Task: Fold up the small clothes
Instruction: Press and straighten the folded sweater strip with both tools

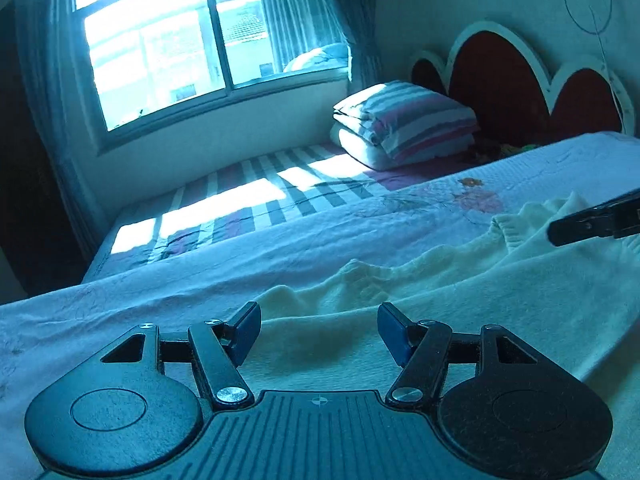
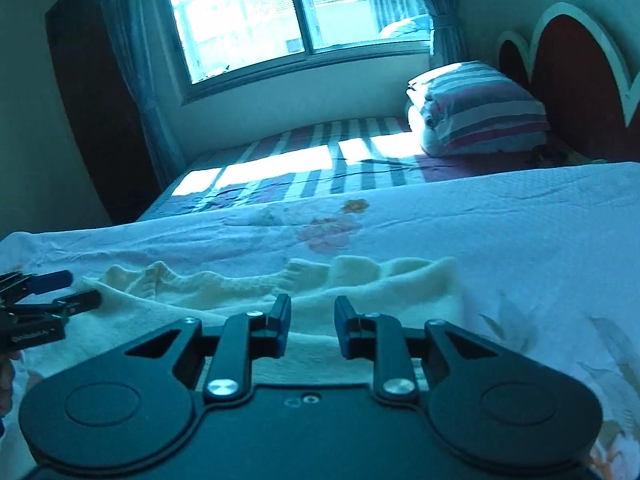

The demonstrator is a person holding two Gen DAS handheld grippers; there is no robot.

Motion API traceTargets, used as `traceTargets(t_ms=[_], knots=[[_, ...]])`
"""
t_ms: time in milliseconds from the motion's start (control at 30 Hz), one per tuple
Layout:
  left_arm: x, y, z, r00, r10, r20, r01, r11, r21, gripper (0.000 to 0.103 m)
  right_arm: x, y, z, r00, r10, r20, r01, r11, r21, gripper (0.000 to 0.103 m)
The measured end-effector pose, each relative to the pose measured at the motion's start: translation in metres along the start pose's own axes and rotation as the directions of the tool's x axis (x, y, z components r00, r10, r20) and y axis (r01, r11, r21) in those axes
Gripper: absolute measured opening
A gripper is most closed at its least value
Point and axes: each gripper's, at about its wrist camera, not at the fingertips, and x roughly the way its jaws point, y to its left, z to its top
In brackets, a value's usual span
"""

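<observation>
A cream knitted sweater point(image 1: 460, 292) lies spread and rumpled on the pale flowered bedspread point(image 1: 240, 256). My left gripper point(image 1: 319, 316) hovers over the sweater's near edge, open, with nothing between its blue pads. In the right wrist view the same sweater point(image 2: 224, 292) lies across the bed, a ribbed cuff showing near its far edge. My right gripper point(image 2: 313, 304) sits low over the sweater with a narrow gap between its pads and no fabric pinched there. Each gripper shows in the other's view: the right gripper point(image 1: 592, 220) at the right edge, the left gripper point(image 2: 82, 289) at the left edge.
A folded striped quilt and pillow point(image 1: 404, 124) are stacked by the red scalloped headboard point(image 1: 500, 80). Striped sheet point(image 1: 248, 200) covers the bed's far side under a bright window point(image 1: 180, 40). A dark wardrobe point(image 2: 92, 100) stands at the left.
</observation>
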Motion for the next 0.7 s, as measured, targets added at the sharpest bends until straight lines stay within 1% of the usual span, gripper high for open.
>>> traceTargets(t_ms=[33, 67, 100, 133, 167, 200, 233, 267, 300, 333, 367, 400, 433, 467, 500, 533, 567, 600, 633, 700], knots=[[0.006, -0.003, -0.001, 1.000, 0.002, -0.017, -0.002, 1.000, 0.003, 0.064, 0.012, 0.011, 0.002, 0.999, 0.026, -0.032, -0.027, 0.999, -0.030, 0.029], [0.013, -0.002, -0.004, 0.999, 0.009, -0.044, -0.009, 1.000, -0.010, 0.064, 0.023, 0.021, 0.003, 0.998, 0.035, -0.055, -0.039, 0.996, -0.075, 0.029], [0.017, 0.002, -0.006, 0.999, -0.001, -0.052, -0.001, 0.999, -0.047, 0.065, 0.031, 0.028, 0.001, 0.997, 0.031, -0.067, -0.038, 0.993, -0.116, 0.029], [0.018, 0.007, -0.007, 0.998, -0.012, -0.054, 0.008, 0.997, -0.079, 0.070, 0.036, 0.029, 0.000, 0.997, 0.014, -0.080, -0.025, 0.991, -0.135, 0.028], [0.016, 0.014, -0.006, 0.998, -0.010, -0.061, 0.004, 0.994, -0.110, 0.070, 0.040, 0.024, 0.000, 0.997, -0.005, -0.083, -0.005, 0.992, -0.127, 0.027], [0.010, 0.020, -0.005, 0.999, 0.001, -0.051, -0.007, 0.992, -0.128, 0.070, 0.038, 0.011, 0.001, 0.997, -0.038, -0.062, 0.033, 0.996, -0.081, 0.025], [0.001, 0.024, -0.004, 1.000, 0.003, -0.016, -0.005, 0.990, -0.139, 0.070, 0.033, -0.004, 0.003, 0.996, -0.070, -0.051, 0.069, 0.997, -0.027, 0.021], [-0.008, 0.031, -0.007, 1.000, 0.003, 0.027, 0.001, 0.987, -0.158, 0.070, 0.024, -0.018, 0.005, 0.996, -0.078, -0.034, 0.079, 0.996, 0.031, 0.025], [-0.008, 0.033, -0.007, 1.000, 0.014, 0.015, -0.011, 0.987, -0.163, 0.070, 0.013, -0.031, 0.006, 0.996, -0.093, -0.003, 0.093, 0.993, 0.071, 0.029], [-0.001, 0.035, -0.009, 0.999, 0.025, -0.025, -0.028, 0.987, -0.159, 0.070, 0.006, -0.038, 0.006, 0.994, -0.111, 0.023, 0.109, 0.991, 0.081, 0.031], [0.012, 0.038, -0.013, 0.996, 0.034, -0.088, -0.047, 0.987, -0.153, 0.070, 0.006, -0.048, 0.005, 0.991, -0.134, 0.016, 0.133, 0.988, 0.084, 0.028], [0.018, 0.040, -0.018, 0.996, 0.024, -0.091, -0.039, 0.985, -0.170, 0.070, 0.014, -0.057, 0.004, 0.989, -0.145, -0.037, 0.147, 0.984, 0.096, 0.023], [0.017, 0.042, -0.019, 0.997, 0.016, -0.072, -0.030, 0.980, -0.195, 0.070, 0.019, -0.067, 0.003, 0.990, -0.132, -0.043, 0.136, 0.984, 0.119, 0.021], [0.014, 0.043, -0.018, 0.997, 0.015, -0.072, -0.029, 0.980, -0.198, 0.070, 0.018, -0.072, 0.005, 0.991, -0.124, -0.043, 0.129, 0.982, 0.139, 0.019], [0.009, 0.044, -0.018, 0.998, 0.023, -0.059, -0.034, 0.980, -0.194, 0.070, 0.015, -0.073, 0.008, 0.991, -0.125, -0.045, 0.131, 0.980, 0.152, 0.020], [0.002, 0.043, -0.017, 0.999, 0.037, -0.032, -0.042, 0.980, -0.192, 0.070, 0.008, -0.074, 0.010, 0.991, -0.132, -0.026, 0.134, 0.978, 0.157, 0.026], [-0.004, 0.044, -0.017, 0.999, 0.034, -0.009, -0.035, 0.981, -0.193, 0.070, -0.001, -0.074, 0.011, 0.991, -0.135, 0.009, 0.132, 0.979, 0.156, 0.028], [-0.007, 0.045, -0.018, 0.999, 0.034, -0.002, -0.034, 0.981, -0.190, 0.070, -0.007, -0.074, 0.011, 0.991, -0.131, 0.032, 0.125, 0.981, 0.149, 0.028], [-0.005, 0.044, -0.017, 0.999, 0.051, -0.008, -0.051, 0.983, -0.178, 0.070, -0.009, -0.073, 0.011, 0.991, -0.129, 0.043, 0.122, 0.983, 0.137, 0.028], [0.007, 0.045, -0.016, 0.996, 0.068, -0.060, -0.077, 0.982, -0.173, 0.070, 0.000, -0.075, 0.013, 0.993, -0.121, 0.014, 0.118, 0.987, 0.110, 0.026]])
